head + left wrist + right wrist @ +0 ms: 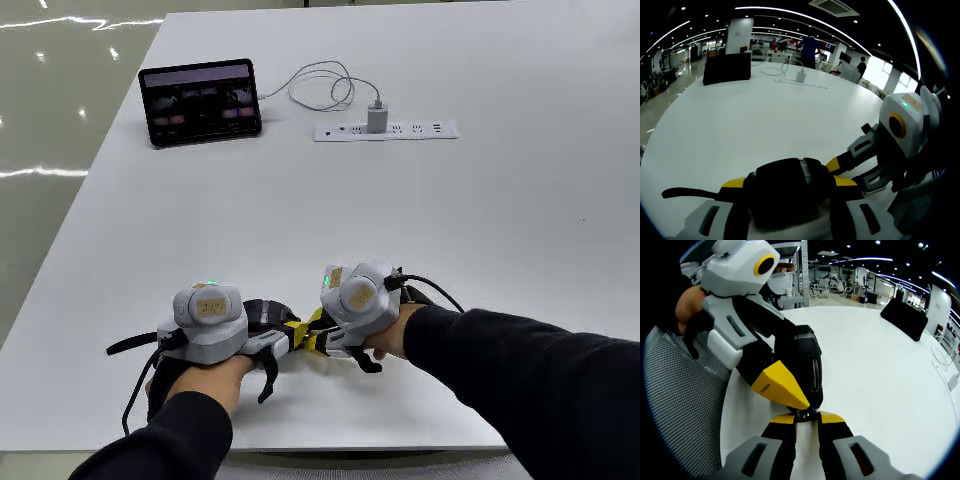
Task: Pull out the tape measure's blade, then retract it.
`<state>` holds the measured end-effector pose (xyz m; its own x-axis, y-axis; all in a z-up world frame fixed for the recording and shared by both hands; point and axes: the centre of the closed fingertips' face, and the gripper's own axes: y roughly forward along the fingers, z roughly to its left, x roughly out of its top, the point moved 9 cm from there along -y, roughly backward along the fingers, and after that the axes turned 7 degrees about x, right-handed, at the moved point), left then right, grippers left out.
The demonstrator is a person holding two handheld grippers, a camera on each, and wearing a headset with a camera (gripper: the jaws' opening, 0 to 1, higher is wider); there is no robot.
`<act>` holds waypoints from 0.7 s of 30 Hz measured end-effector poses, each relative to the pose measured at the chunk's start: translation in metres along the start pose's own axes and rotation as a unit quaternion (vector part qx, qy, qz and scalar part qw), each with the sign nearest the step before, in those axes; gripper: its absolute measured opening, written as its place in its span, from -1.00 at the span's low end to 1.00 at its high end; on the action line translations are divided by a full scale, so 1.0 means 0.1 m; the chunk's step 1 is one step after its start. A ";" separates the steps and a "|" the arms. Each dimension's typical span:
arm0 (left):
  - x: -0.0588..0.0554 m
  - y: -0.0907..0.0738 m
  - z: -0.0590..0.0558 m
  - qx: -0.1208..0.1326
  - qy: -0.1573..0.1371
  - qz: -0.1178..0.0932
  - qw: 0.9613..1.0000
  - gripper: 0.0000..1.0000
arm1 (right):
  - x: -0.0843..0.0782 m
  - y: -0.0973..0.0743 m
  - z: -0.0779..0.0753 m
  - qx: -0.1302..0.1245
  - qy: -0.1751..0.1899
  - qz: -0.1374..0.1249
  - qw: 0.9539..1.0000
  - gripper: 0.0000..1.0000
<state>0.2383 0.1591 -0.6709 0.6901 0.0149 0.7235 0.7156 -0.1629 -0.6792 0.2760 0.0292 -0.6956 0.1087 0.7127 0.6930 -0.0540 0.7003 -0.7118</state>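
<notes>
The tape (pixel 790 196), black case, sits at the near edge of the table (pixel 420 210), right in front of the person. The left gripper (pixel 789 181) has it clamped across the sides, one yellow tip on each side of the case. A thin black strap (pixel 685 192) trails off the case toward the left of the left gripper view.

The right gripper (pixel 807 416) comes in from the opposite side. Its two yellow tips are squeezed nearly together on the end of the blade (pixel 806 412), right at the case's mouth, so hardly any blade is out as far as I can see. In the head view the two grippers are nose to nose, tips touching or nearly, can't say which.

Over on the far side of the table there's a dark tablet (pixel 200 100) propped up. Well to its right is a white power strip (pixel 385 130) with a charger (pixel 377 118) plugged in. A looped cable (pixel 320 85) runs from the charger back to the tablet.
</notes>
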 end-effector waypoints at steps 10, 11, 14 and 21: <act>0.10 -0.04 -0.01 -0.006 0.013 -0.014 1.000 0.35 | 0.02 -0.05 0.01 -0.019 0.007 -0.005 1.000 -0.69; 0.11 -0.04 -0.02 -0.004 0.018 -0.016 1.000 0.47 | 0.03 -0.07 0.01 -0.020 0.009 -0.008 1.000 -0.67; 0.14 -0.04 -0.02 -0.011 0.013 -0.015 1.000 0.76 | 0.05 -0.15 0.00 -0.025 0.024 -0.018 0.999 -0.59; 0.25 -0.08 0.09 -0.041 0.029 -0.016 0.999 1.00 | 0.05 -0.45 -0.03 -0.058 0.062 -0.060 0.995 -0.42</act>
<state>0.2512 0.1699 -0.6487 0.6582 -0.0346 0.7521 0.7242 -0.2440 -0.6450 0.2816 0.0010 -0.6600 0.2301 0.6094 0.7587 0.0815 0.7649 -0.6390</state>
